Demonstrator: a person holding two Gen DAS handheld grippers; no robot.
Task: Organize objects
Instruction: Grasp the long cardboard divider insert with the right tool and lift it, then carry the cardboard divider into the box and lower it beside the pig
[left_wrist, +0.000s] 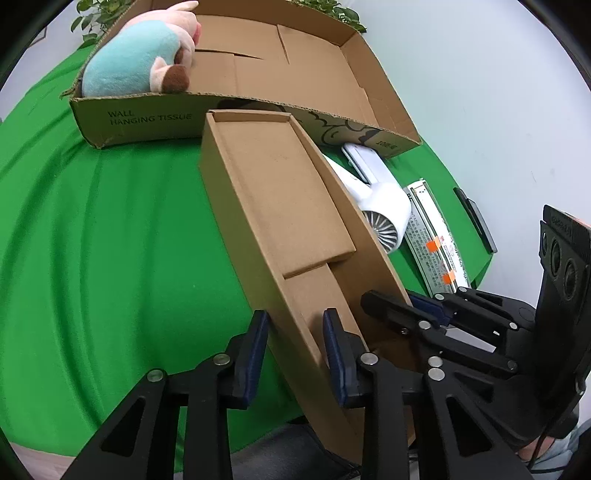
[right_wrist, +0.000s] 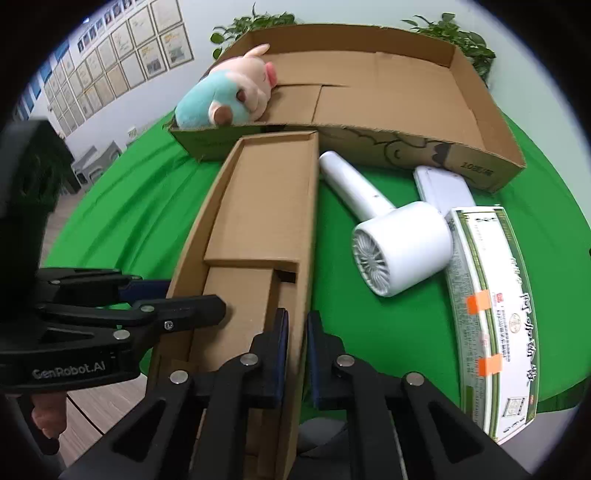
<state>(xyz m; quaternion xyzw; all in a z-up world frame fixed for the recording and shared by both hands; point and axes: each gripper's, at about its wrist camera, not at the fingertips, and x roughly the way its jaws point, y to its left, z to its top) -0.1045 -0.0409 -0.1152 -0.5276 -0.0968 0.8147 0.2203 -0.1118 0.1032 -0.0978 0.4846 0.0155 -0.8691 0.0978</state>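
Observation:
A long narrow cardboard box (left_wrist: 280, 206) is held tilted above the green table, its far end near the big open carton (left_wrist: 295, 74). My left gripper (left_wrist: 295, 350) straddles the box's left wall, pads apart and not pressed on it. My right gripper (right_wrist: 295, 350) is shut on the box's right wall (right_wrist: 301, 295); it also shows in the left wrist view (left_wrist: 417, 314). A pink and blue plush pig (right_wrist: 229, 92) lies in the carton's left corner (left_wrist: 140, 59). A white hair dryer (right_wrist: 391, 229) lies on the table right of the box.
A green-and-white flat package (right_wrist: 487, 306) lies at the right by the dryer. A white flat device (right_wrist: 443, 184) lies under the dryer's head. A dark phone (left_wrist: 476, 221) sits at the table's right edge. Plants (right_wrist: 458, 40) stand behind the carton.

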